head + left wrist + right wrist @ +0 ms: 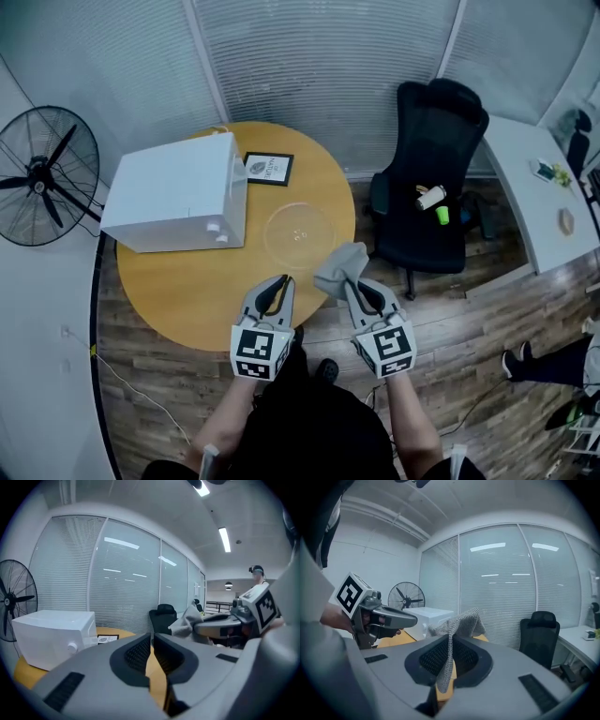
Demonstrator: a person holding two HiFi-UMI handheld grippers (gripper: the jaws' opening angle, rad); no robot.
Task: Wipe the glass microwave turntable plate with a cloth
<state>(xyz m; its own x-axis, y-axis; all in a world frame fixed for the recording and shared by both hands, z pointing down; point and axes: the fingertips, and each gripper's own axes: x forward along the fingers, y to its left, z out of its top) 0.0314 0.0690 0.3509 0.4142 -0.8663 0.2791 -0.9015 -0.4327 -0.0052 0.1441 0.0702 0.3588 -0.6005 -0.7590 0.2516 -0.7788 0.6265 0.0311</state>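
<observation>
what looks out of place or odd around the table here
The glass turntable plate lies bare on the round table beside the white microwave, not inside it, which suits wiping. Odder: a white cylinder and a small green item sit loose on the black office chair seat.

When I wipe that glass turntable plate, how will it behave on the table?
The glass plate lies flat on the smooth wooden table, so it will probably slide or spin under the cloth. Clear glass: likely rigid, fairly heavy, breakable if pushed off the nearby edge.
</observation>
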